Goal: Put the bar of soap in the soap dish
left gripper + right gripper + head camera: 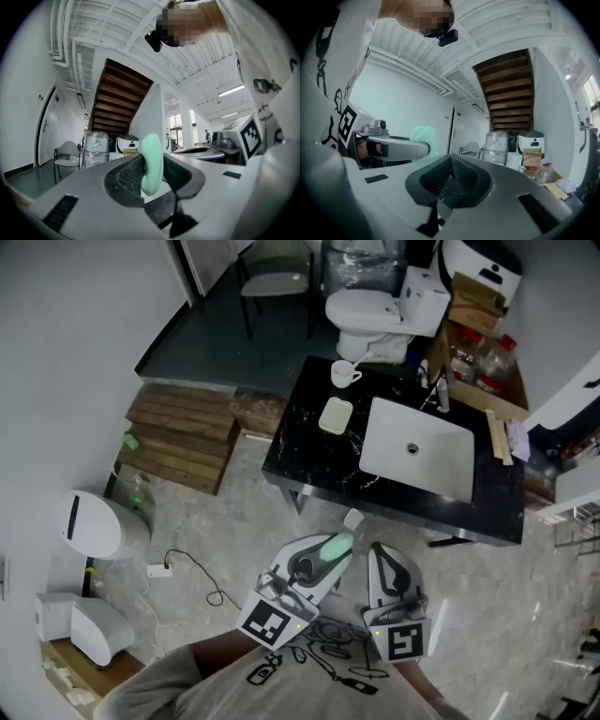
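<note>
Low in the head view's middle, the left gripper [330, 557] has its jaws clamped on the bar of soap [336, 545], which juts toward the frame's upper right. Seen along the jaws, it stands on edge, tall and thin: smooth, rounded, pale mint. The right gripper [451, 180] has its jaws closed together. Well apart, the soap dish [335, 416] sits on the black counter [309, 442].

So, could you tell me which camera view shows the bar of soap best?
The left gripper view: the bar of soap stands edge-on, close up, clamped between the jaws. The head view shows it small from above; the right gripper view, only a pale green patch.
</note>
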A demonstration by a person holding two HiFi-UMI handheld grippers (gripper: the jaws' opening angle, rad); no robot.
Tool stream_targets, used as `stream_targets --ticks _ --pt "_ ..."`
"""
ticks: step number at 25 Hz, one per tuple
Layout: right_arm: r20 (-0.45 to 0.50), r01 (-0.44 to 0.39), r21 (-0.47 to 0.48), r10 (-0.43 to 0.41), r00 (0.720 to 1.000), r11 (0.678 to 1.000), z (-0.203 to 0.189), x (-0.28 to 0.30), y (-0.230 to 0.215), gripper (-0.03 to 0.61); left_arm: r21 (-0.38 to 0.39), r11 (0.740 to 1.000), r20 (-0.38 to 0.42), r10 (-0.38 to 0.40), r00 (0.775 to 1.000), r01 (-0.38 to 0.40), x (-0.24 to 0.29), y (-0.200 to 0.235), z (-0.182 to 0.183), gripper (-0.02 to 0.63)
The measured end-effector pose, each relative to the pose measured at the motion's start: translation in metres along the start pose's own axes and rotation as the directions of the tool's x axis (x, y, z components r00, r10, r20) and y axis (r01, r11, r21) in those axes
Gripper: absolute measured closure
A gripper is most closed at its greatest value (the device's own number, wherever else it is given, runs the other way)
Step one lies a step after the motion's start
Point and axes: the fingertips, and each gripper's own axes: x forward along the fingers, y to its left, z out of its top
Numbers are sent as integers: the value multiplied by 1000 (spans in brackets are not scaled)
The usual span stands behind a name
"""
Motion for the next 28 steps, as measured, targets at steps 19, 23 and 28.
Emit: stream_targets --ticks 19,23,28 --pt "16 26 50 -27 1000 998 -6 -9 -34 555 -22 1000 -5 15 1000 -15 26 -8 -3 503" --pt "17 26 64 -27 999 998 -9 -15 -40 555 -19 1000 -16 21 1000 -21 31 -15 -7 503" --pt "9 18 67 -19 1000 998 -15 -23 -43 555 -24 999 -26 37 999 -37 33 -22 -11 503"
